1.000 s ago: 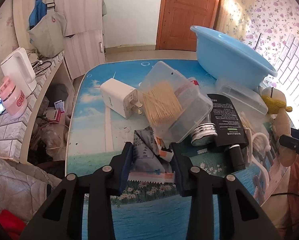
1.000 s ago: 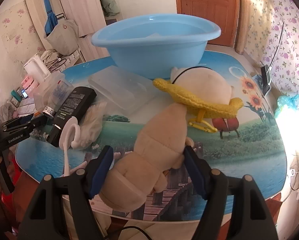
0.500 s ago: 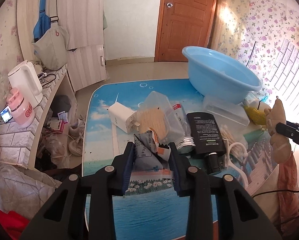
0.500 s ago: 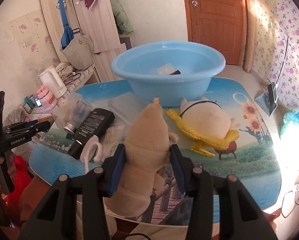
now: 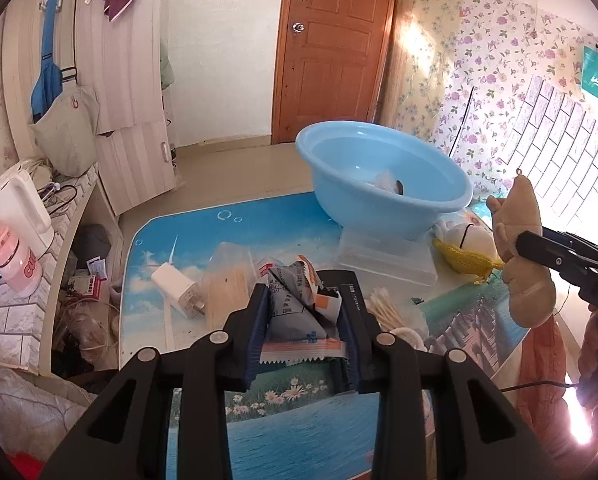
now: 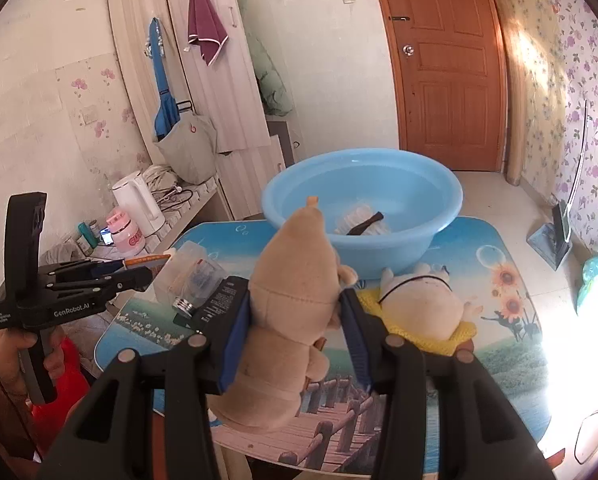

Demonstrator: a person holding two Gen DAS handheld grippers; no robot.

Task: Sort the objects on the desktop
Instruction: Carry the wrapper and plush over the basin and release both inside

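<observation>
The left gripper (image 5: pixel 303 328) is squeezed tight on a crinkly snack packet (image 5: pixel 295 312), which sits right between its pads. The packet is light and slippery, so holding its middle is best. The right gripper (image 6: pixel 299 340) hugs a soft tan plush toy (image 6: pixel 295 304) around its tummy. The toy is squishy and light. The blue basin (image 6: pixel 363 208) waits just ahead of both grippers on the table (image 6: pixel 499 280).

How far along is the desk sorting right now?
Barely started: the blue basin holds only a dark-handled item. In hand: the left hand-held gripper grips a snack packet, and the right hand-held gripper grips a beige plush toy. Left on the table: white charger, cotton swabs, white plush, clear boxes.
</observation>
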